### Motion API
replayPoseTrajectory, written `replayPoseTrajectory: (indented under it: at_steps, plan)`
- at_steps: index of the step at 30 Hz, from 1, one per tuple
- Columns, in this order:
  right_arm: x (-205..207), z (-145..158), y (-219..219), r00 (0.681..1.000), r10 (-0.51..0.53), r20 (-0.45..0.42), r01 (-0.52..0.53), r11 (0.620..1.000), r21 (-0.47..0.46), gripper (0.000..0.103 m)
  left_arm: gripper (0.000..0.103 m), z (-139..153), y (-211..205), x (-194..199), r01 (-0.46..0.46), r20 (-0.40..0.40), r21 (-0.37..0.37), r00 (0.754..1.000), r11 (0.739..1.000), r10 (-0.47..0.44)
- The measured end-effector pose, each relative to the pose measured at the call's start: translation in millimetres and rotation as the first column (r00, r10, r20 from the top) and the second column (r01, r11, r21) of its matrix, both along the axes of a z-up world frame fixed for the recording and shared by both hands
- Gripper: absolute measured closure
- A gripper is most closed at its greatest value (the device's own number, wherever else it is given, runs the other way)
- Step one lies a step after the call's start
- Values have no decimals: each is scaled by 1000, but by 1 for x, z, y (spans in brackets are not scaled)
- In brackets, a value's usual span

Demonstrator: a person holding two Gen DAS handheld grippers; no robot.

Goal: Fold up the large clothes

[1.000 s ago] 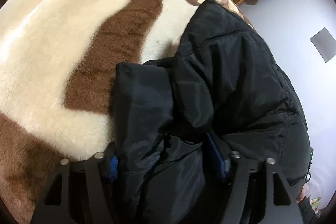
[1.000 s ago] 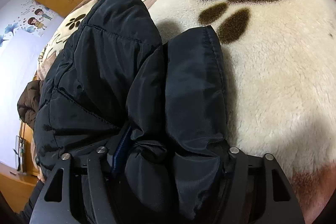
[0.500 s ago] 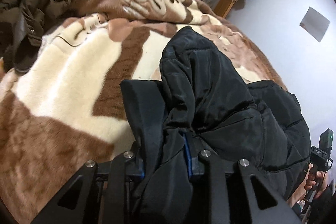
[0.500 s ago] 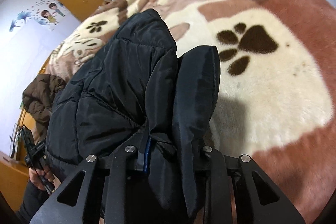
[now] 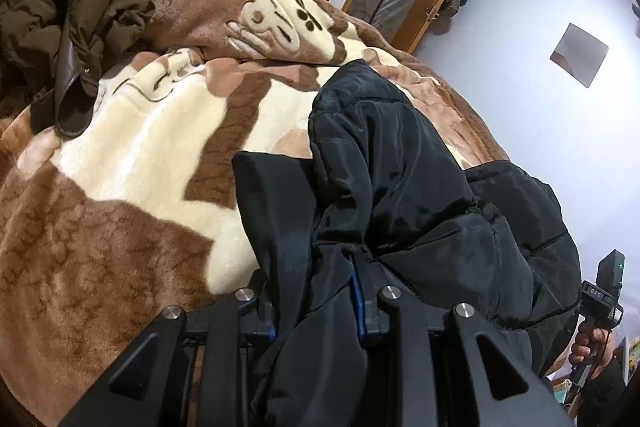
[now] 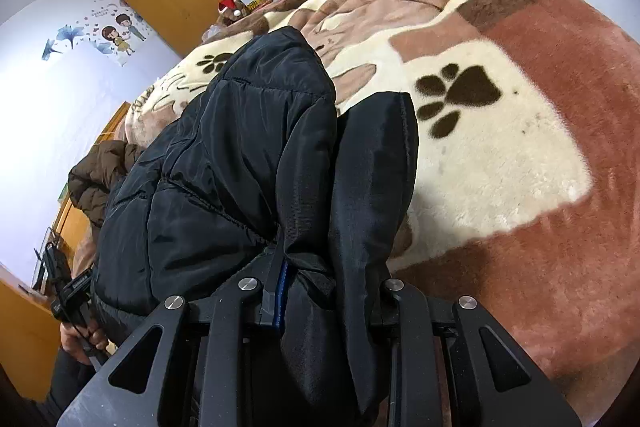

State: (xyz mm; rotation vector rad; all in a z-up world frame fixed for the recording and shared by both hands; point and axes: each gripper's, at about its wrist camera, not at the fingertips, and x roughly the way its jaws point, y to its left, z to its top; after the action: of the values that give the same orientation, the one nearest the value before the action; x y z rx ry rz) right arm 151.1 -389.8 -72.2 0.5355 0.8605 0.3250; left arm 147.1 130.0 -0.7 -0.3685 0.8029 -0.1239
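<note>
1. Our biggest risk is the whole black padded jacket (image 5: 400, 195) sliding loose. We hold it lifted off the blanket (image 5: 132, 155) on the bed, its far end draped back down onto the plush, and the shell looks slick, so a quick swing could pull it free.
2. The left gripper (image 5: 316, 301) is closed down on a thick bunch of the jacket's edge, and the right gripper (image 6: 326, 291) is pinched on a bunch the same way. We judge both grasps lumpy; layers could creep out unevenly and skew the fold.
3. A flat panel of the jacket hangs beside the main body in both views. If we lay it down carelessly, it may tuck under and leave a crooked crease.
4. The brown coat (image 5: 68, 15) lies beyond the jacket, near the blanket's far corner. A wide sweep could snag it.
</note>
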Motion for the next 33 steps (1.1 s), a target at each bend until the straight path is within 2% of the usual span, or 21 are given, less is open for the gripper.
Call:
replayPoseTrajectory:
  at_steps: [4,9,16,21,25,27,29,31,33]
  plan:
    - [10,2,-16,1000,-20,9,20,1000,10,77,76,9,-15,17,17,12,10,1000,1000,-17]
    - [39,6,-42,998,-54,22,54,999,-6,77,76,11,-43,60,41,20,2,999,999,-42]
    - [102,5,-91,991,-127,38,129,991,-45,77,76,0,-97,137,85,13,-27,996,996,-84]
    - [145,-7,-123,986,-163,41,165,984,-65,77,76,-14,-132,185,114,16,-37,993,993,-114]
    - [171,-33,-144,983,-182,11,183,982,-47,75,75,-35,-149,214,123,19,-31,992,992,-123]
    - [184,-56,-155,978,-201,-48,200,979,-26,72,74,-55,-151,225,107,-16,-38,994,994,-107]
    - [187,-75,-163,971,-220,-95,221,975,7,61,72,-82,-147,232,77,-80,-43,994,996,-80]
    - [182,-79,-168,965,-245,-88,250,968,40,52,65,-100,-140,231,66,-119,-71,990,995,-74]
    - [177,-74,-170,964,-250,-87,255,966,48,50,59,-107,-132,225,60,-129,-96,989,994,-72]
